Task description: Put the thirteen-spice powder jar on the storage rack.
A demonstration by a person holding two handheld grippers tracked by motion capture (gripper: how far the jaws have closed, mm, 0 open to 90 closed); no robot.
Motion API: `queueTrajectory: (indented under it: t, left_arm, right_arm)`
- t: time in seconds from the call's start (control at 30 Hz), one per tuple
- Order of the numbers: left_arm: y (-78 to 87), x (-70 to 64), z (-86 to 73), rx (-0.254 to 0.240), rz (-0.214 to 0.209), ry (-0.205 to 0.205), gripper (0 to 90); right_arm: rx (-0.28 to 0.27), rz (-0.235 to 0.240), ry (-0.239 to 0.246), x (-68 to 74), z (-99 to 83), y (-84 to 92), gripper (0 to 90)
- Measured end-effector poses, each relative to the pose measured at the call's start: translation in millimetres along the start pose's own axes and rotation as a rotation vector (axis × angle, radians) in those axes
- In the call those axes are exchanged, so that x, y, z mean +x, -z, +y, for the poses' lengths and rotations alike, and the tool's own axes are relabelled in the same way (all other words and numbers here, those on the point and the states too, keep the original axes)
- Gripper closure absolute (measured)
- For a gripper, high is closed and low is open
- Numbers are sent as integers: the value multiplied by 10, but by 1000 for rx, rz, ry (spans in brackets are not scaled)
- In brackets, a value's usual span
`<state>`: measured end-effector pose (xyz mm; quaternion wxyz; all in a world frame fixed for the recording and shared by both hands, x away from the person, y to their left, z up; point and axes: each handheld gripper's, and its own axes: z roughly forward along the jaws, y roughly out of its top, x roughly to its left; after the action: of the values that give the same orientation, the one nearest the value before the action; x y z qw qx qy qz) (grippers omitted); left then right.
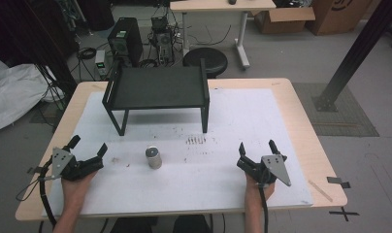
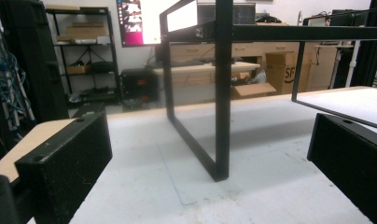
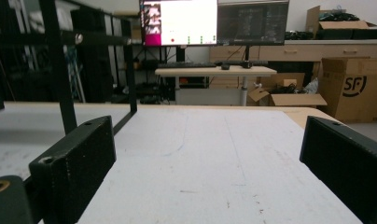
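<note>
Both tongs wide open, holding nothing.
Left gripper [image 1: 89, 148] and right gripper [image 1: 257, 147] resting on table [image 1: 291, 111]; can [image 1: 154, 158] between them, rack [image 1: 156, 89] beyond.

Black rack [image 1: 157, 87], silver can [image 1: 154, 157], white mat [image 1: 242, 126] on tan table [image 1: 301, 111].

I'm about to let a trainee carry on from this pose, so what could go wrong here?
The small metal can stands upright and alone between the open left gripper and right gripper; a sideways nudge could probably tip or roll it. The black rack stands just behind, so a forward reach may knock its front legs.
</note>
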<state>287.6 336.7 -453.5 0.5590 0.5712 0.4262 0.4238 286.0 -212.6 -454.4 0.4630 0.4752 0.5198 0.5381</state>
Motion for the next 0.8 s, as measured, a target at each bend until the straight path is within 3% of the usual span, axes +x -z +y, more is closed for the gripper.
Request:
queueTrajectory:
  t: [0.17, 0.8]
  left_arm:
    - [0, -3, 0, -1, 1, -1, 2]
    - [2, -3, -1, -1, 2, 0, 2]
  right_arm:
    - [18, 3, 37, 35, 4, -18, 28]
    - [12, 3, 27, 26, 1, -11, 31]
